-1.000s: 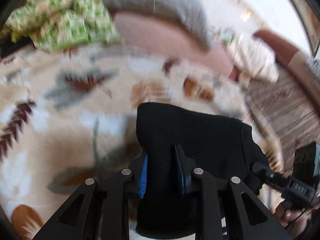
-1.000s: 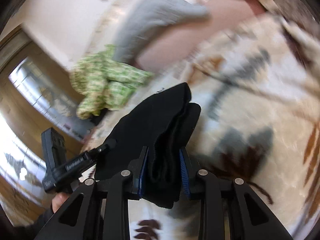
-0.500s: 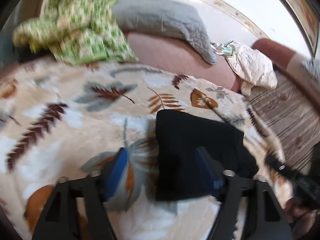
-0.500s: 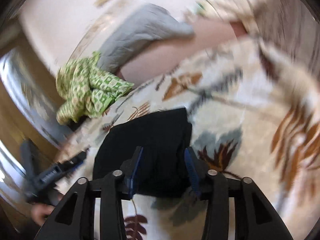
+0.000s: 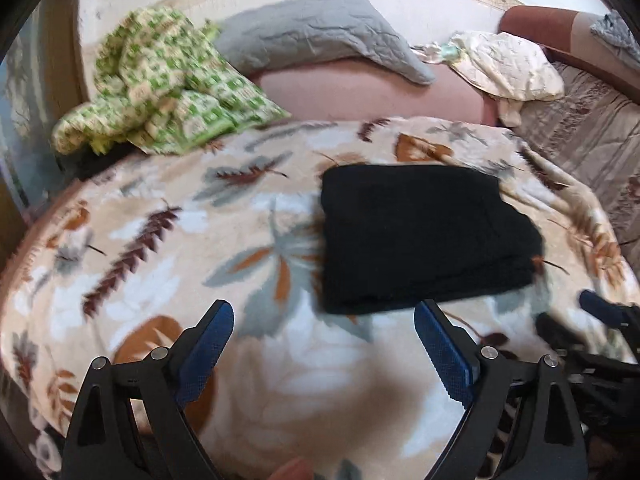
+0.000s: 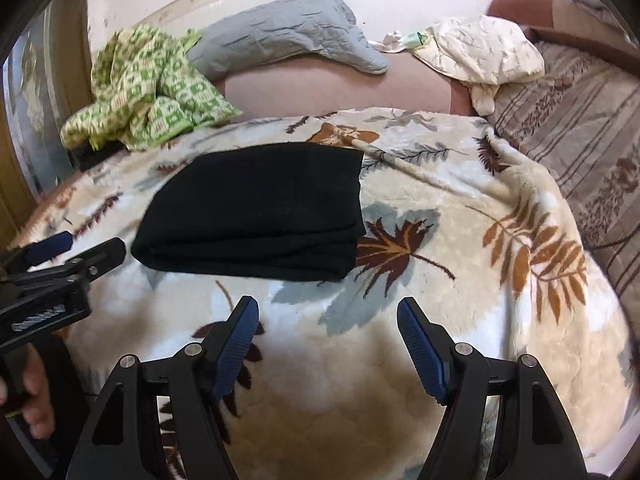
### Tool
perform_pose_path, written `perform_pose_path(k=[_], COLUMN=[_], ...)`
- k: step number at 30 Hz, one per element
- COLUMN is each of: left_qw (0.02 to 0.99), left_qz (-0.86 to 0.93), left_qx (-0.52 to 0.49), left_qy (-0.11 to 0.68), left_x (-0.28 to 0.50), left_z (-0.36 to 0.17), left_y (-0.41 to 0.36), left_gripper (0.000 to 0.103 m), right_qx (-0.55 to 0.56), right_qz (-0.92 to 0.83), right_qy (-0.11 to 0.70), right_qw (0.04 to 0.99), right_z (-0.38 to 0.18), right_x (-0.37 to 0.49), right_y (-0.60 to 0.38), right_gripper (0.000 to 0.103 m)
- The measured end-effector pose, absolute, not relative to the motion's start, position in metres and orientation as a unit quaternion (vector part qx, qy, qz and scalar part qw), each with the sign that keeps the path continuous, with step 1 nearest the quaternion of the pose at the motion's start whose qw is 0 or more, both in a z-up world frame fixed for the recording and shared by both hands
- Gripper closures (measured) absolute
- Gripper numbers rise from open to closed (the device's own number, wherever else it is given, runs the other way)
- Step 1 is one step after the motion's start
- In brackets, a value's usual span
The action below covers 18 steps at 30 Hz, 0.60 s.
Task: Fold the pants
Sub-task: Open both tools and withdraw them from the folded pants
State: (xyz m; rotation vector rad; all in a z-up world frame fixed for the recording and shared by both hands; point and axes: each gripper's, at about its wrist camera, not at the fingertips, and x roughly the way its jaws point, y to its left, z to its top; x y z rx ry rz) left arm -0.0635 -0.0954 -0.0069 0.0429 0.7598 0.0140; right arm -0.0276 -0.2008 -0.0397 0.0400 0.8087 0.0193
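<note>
The black pants (image 5: 424,236) lie folded into a flat rectangle on the leaf-patterned blanket (image 5: 160,264). They show in the right wrist view (image 6: 260,212) too, just beyond the fingers. My left gripper (image 5: 324,344) is open and empty, pulled back from the near edge of the pants. My right gripper (image 6: 328,336) is open and empty, also a little short of the pants. The left gripper shows at the left edge of the right wrist view (image 6: 68,256), and the right gripper at the right edge of the left wrist view (image 5: 600,312).
A green checked cloth (image 5: 160,84) lies bunched at the back left, a grey pillow (image 5: 320,40) behind it, a cream cloth (image 5: 508,64) at the back right. A striped brown cover (image 6: 580,140) lies to the right of the blanket.
Both grippers were shut on the folded pants a second ago. They have opened, let the pants down on the blanket and drawn back.
</note>
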Motion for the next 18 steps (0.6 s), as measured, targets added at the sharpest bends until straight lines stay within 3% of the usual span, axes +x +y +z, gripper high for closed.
perform_pose_path(k=[2, 4, 6, 10, 18], left_qw=[0.927, 0.926, 0.922, 0.921, 0.914], left_qz=[-0.006, -0.014, -0.021, 0.003, 0.002], left_qx=[-0.003, -0.015, -0.016, -0.01, -0.015], left_qy=[0.374, 0.376, 0.387, 0.39, 0.406], left_x=[-0.065, -0.067, -0.066, -0.064, -0.05], left_z=[-0.005, -0.005, -0.007, -0.01, -0.022], left_y=[-0.094, -0.095, -0.097, -0.09, -0.081], left_gripper=[0.001, 0.001, 0.001, 0.011, 0.011], right_qx=[0.015, 0.021, 0.032, 0.019, 0.041], right_qz=[0.009, 0.014, 0.013, 0.013, 0.019], right_qy=[0.411, 0.433, 0.444, 0.44, 0.434], right_qw=[0.911, 0.901, 0.895, 0.898, 0.9], right_z=[-0.048, -0.059, -0.068, -0.069, -0.063], right_x=[-0.024, -0.019, -0.018, -0.019, -0.019], right_y=[-0.197, -0.197, -0.198, -0.193, -0.198], right_gripper=[0.029, 0.029, 0.029, 0.025, 0.025])
